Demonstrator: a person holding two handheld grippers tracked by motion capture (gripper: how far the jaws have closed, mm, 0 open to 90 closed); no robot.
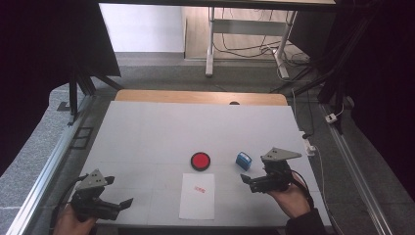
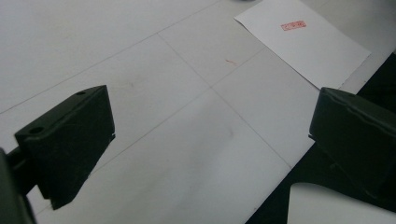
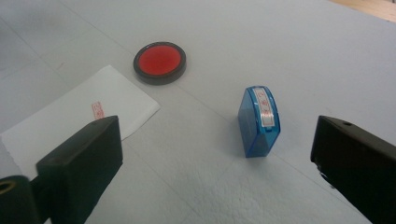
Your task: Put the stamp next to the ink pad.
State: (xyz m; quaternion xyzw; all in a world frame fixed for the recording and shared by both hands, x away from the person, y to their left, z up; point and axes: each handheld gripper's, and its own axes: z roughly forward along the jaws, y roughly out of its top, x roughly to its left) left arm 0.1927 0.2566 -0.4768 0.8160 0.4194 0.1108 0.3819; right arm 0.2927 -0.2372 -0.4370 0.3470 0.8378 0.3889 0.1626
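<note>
A blue stamp (image 1: 243, 159) (image 3: 259, 121) lies on the white table, right of a round red ink pad (image 1: 200, 160) (image 3: 159, 62). A white sheet of paper (image 1: 197, 196) (image 3: 70, 119) (image 2: 303, 44) lies at the table's front edge and carries a small red stamp mark (image 1: 200, 189) (image 2: 293, 25) (image 3: 96, 110). My right gripper (image 1: 247, 182) (image 3: 219, 168) is open just in front of the blue stamp, nothing between its jaws. My left gripper (image 1: 120, 193) (image 2: 210, 140) is open over bare table at the front left, pointing towards the paper.
The white table cover (image 1: 161, 132) ends in a wooden strip (image 1: 200, 97) at the far side. Metal rails (image 1: 49, 161) run along both sides. A desk frame with cables (image 1: 244, 44) stands on the floor beyond. A white cable plug (image 1: 309, 146) lies at the right edge.
</note>
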